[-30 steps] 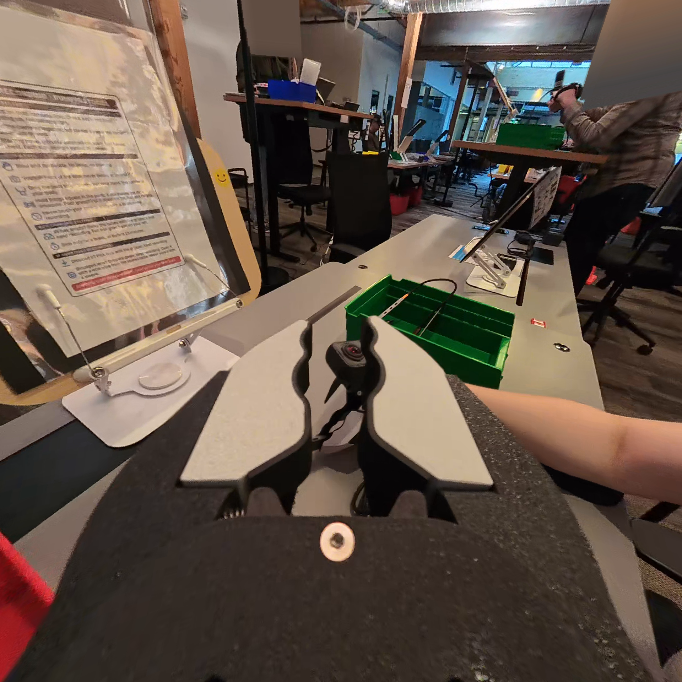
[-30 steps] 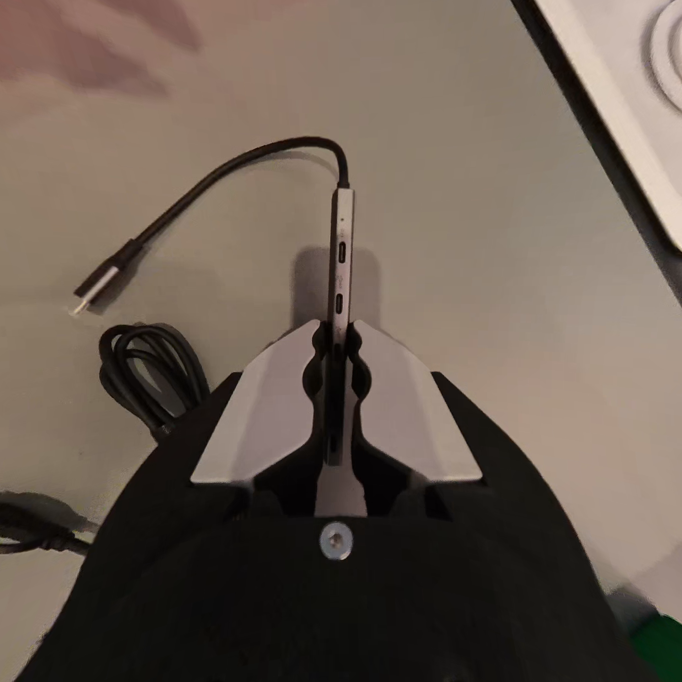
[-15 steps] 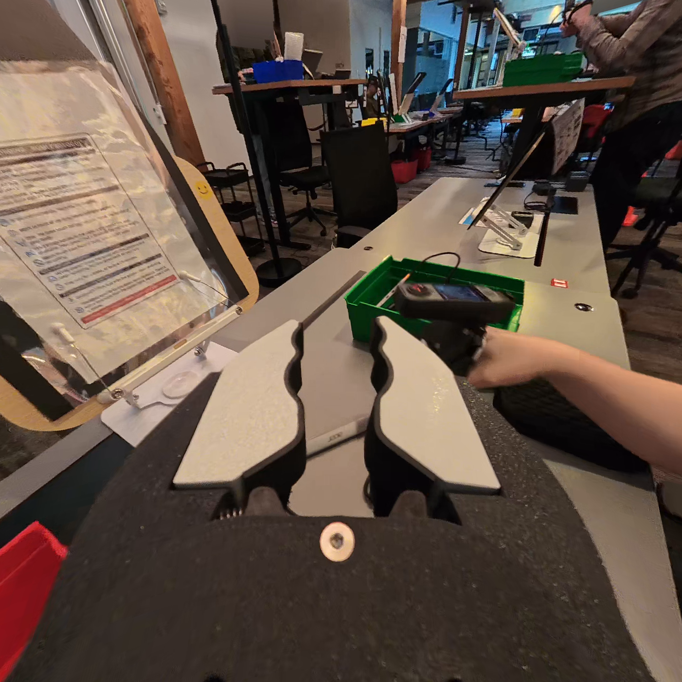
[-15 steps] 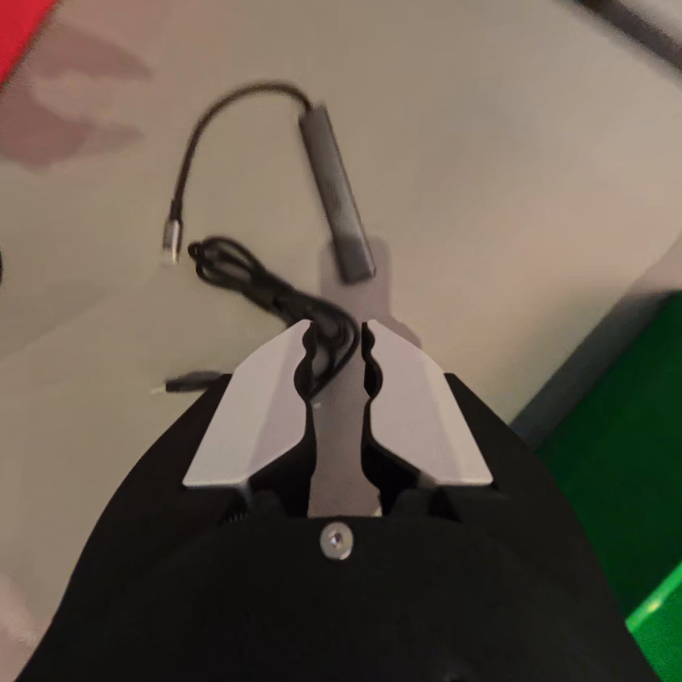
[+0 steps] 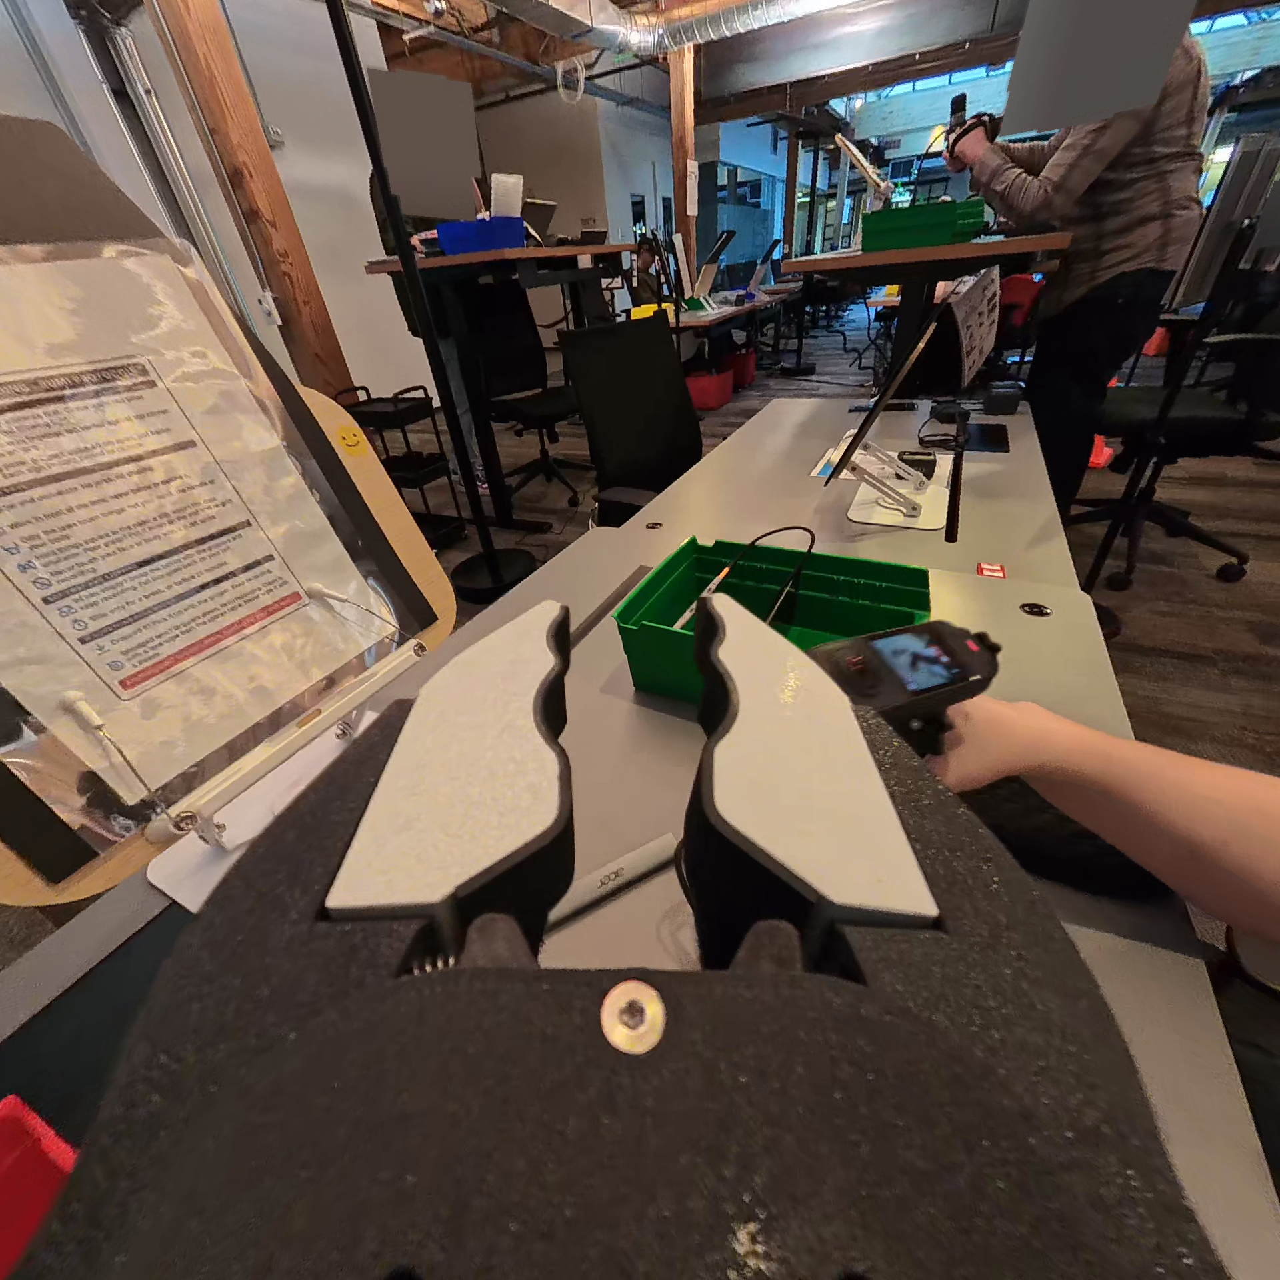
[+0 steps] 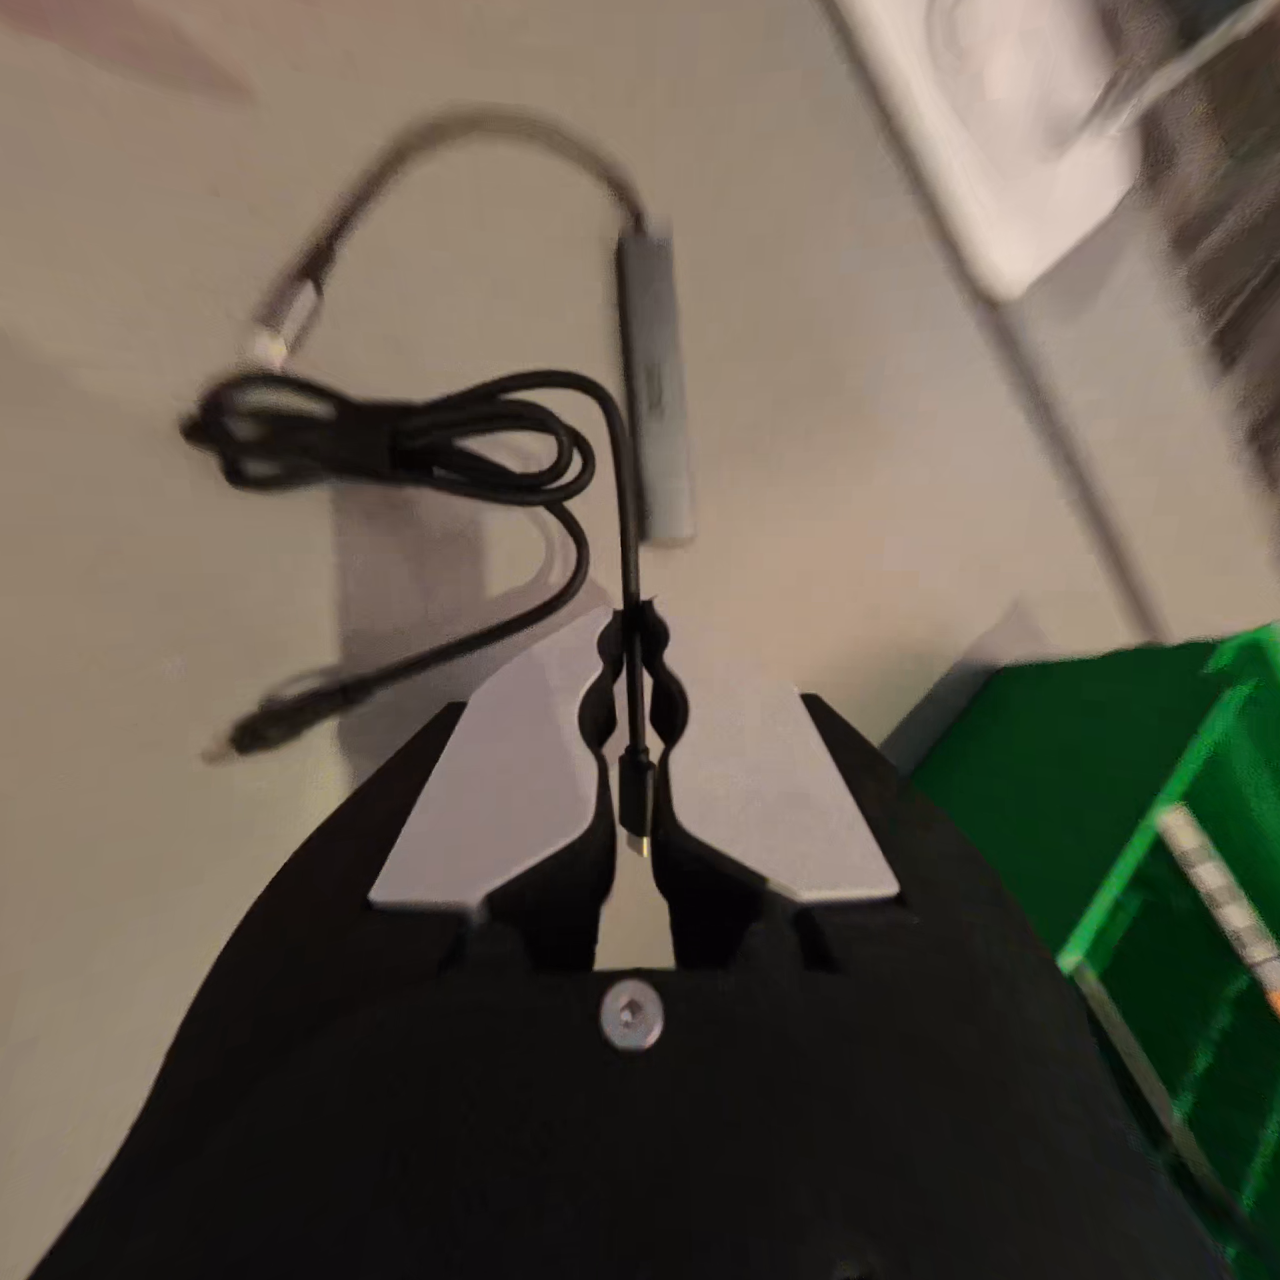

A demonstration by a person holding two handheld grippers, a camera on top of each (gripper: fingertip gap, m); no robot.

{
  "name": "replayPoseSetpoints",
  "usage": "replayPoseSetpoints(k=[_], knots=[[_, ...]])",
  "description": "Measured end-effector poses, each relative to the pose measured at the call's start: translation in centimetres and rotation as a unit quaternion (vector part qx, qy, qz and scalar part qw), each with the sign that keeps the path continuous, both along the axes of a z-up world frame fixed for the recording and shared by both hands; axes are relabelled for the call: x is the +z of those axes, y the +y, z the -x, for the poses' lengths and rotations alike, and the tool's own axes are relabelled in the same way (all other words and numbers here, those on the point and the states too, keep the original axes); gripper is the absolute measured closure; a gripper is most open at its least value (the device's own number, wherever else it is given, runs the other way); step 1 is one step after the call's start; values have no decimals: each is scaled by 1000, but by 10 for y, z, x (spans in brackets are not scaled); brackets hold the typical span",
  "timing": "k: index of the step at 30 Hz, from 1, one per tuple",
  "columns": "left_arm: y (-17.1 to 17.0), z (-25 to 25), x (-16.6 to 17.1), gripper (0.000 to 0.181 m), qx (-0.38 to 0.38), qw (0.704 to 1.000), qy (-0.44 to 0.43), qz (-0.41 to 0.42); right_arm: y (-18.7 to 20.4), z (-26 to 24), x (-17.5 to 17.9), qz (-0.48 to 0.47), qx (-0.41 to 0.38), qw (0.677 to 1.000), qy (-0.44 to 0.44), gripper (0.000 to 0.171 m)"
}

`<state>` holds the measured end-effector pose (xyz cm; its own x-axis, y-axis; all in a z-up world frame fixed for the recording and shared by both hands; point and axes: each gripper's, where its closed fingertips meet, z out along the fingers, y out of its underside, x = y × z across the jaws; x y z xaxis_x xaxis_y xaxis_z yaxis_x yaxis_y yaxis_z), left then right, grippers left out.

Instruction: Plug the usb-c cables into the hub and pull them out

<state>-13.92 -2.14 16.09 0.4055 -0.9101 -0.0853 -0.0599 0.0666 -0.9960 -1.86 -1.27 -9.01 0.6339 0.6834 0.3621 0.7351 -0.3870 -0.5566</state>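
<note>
In the right wrist view my right gripper [image 6: 634, 616] is shut on a thin black USB-C cable [image 6: 627, 485], with its plug [image 6: 634, 783] pointing back between the fingers. The rest of the cable lies in a bundle [image 6: 388, 443] on the table, its other plug [image 6: 277, 713] free. The grey hub [image 6: 654, 388] lies flat just beyond, nothing plugged in, its own lead [image 6: 485, 131] curling left. My left gripper [image 5: 630, 608] is open and empty above the table; part of the hub [image 5: 623, 873] shows low between its fingers. The right gripper's handle [image 5: 907, 668] is at its right.
A green bin [image 5: 776, 602] holding cables stands just ahead on the grey table [image 5: 1004, 665]; it also shows at the right in the right wrist view [image 6: 1143, 831]. A document stand [image 5: 173, 554] on a white base [image 6: 1004, 138] is at the left. A person [image 5: 1108, 242] stands far off. My hands' fingertips stand some 30 cm from each other.
My right gripper let go of the hub, which now lies flat on the table, drew back and shut on the black cable. My left gripper stays open and has shifted slightly.
</note>
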Motion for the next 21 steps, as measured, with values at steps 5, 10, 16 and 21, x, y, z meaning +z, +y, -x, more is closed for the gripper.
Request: replayPoseSetpoints(k=[5, 10, 16, 21], knots=[[6, 6, 4, 148, 12, 999, -18, -24, -11, 42, 97, -302, 222, 927, -26, 165], [23, 14, -2, 146, 11, 998, -35, -56, -64, 79, 180, -460, 349, 816, 28, 166], [-14, -13, 0, 149, -193, 974, -114, -29, -134, 86, 273, -457, 478, 707, 252, 166], [-64, -47, 10, 140, -329, 928, -170, -36, -155, 60, 294, -348, 544, 613, 455, 166]])
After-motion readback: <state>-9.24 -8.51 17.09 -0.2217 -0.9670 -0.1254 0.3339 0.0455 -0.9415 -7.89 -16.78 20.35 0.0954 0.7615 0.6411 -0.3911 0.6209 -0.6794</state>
